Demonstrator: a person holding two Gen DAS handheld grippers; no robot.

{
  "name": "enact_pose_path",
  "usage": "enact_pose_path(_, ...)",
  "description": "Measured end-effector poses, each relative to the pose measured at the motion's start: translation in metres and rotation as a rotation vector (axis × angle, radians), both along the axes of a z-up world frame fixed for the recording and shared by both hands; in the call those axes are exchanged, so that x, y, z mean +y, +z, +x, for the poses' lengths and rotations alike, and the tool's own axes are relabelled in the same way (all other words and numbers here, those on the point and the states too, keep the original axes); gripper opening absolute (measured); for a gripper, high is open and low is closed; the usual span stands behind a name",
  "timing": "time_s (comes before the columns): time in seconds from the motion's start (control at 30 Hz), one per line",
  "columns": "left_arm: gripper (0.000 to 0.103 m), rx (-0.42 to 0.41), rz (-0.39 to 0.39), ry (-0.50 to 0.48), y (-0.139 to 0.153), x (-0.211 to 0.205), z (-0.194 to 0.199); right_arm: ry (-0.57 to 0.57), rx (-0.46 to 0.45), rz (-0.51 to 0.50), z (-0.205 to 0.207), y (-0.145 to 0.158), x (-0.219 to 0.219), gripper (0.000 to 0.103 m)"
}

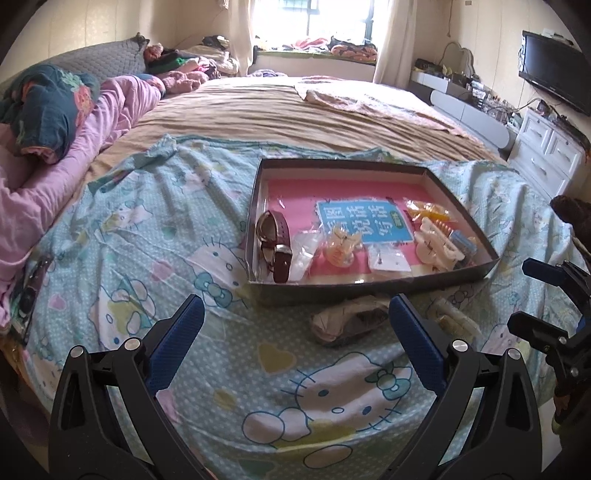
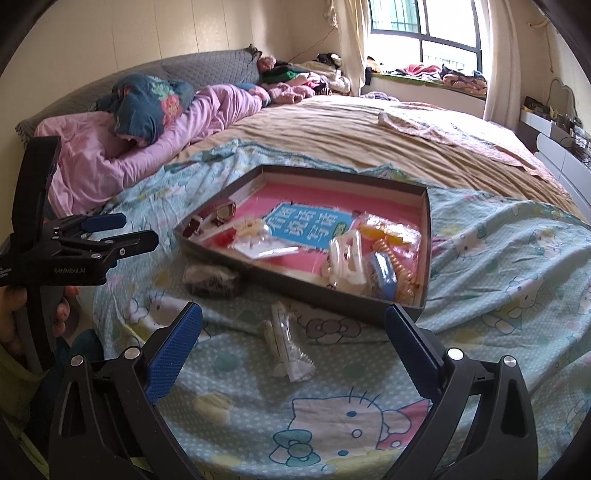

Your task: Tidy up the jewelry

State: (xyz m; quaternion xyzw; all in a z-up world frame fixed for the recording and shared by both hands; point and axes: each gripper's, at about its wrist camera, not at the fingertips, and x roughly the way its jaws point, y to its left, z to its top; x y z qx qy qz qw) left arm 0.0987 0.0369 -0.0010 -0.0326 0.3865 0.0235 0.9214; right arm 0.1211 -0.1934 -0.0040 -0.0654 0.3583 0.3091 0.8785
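Shallow dark box lid [image 1: 369,286] serving as a tray, on a cartoon-cat bedsheet [image 1: 147,236] spread over the near part of a bed [image 1: 295,114]. Lined with a pink sheet bearing a blue label [image 1: 364,223] with white characters.

Contents of the tray, as seen from the left wrist view:
- Wristwatch [image 1: 275,243] with maroon strap, lying at the left wall.
- Clear packets [image 1: 389,258] of small pieces (contents too small to tell) along the near wall.
- Pale yellow clip [image 1: 340,245] in plastic, between the watch and the packets.
- Cream claw clip [image 1: 434,245] at the right end, beside a small blue item [image 1: 463,243].
- Orange-yellow pieces in a bag [image 1: 428,210], just behind the claw clip.
- Coiled orange hair tie [image 2: 397,258], near the right wall in the right wrist view.

Outside the tray, on the sheet:
- Crumpled packet with a dark, fuzzy item [image 1: 349,321], touching or just beside the near wall.
- Clear-wrapped pale comb-like clips [image 2: 286,345], lying in front of the tray's near corner.

Left gripper [image 1: 295,321]: jaws wide apart, holding nothing, hovering above the sheet with the fuzzy packet between the blue pads. Right gripper [image 2: 293,325]: jaws likewise wide, empty, with the wrapped clips lying between and below them.

A hand [image 2: 22,314] grasps the left gripper's handle at the left edge of the right wrist view.

Background: pink quilt [image 2: 147,147], grey headboard [image 2: 207,68], window [image 2: 424,33], wall-mounted television [image 1: 554,70].
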Motion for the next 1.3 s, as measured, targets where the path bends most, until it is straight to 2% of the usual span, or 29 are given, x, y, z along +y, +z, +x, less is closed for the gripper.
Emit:
enact_pose_path(0.43, 0.093, 0.091, -0.004, -0.041, -0.038, -0.008, 0.013, 0.03, 0.057, -0.101, 0.011, -0.047, 0.019, 0.096)
enact_pose_path(0.53, 0.094, 0.106, -0.007, -0.059, -0.045, -0.012, 0.016, 0.04, 0.083, -0.115, 0.016, -0.057, 0.024, 0.083)
enact_pose_path(0.7, 0.093, 0.134, -0.031, -0.1, -0.055, -0.02, 0.025, 0.04, 0.104, -0.143, 0.02, -0.07, 0.03, 0.078)
enact_pose_path(0.73, 0.094, 0.136, -0.031, -0.105, -0.057, -0.022, 0.027, 0.042, 0.097, -0.14, 0.02, -0.07, 0.03, 0.074)
enact_pose_path(0.9, 0.093, 0.161, -0.061, -0.107, -0.066, -0.03, 0.038, 0.04, 0.098, -0.106, 0.021, -0.069, 0.023, 0.042)
enact_pose_path(0.93, 0.093, 0.166, -0.071, -0.106, -0.068, -0.031, 0.04, 0.044, 0.105, -0.091, 0.021, -0.068, 0.021, 0.033)
enact_pose_path(1.23, 0.093, 0.159, -0.081, -0.079, -0.072, -0.043, 0.051, 0.046, 0.133, -0.038, 0.021, -0.062, 0.007, 0.031)
enact_pose_path(1.3, 0.092, 0.167, -0.047, -0.072, -0.075, -0.047, 0.052, 0.042, 0.135, -0.036, 0.02, -0.061, 0.004, 0.03)
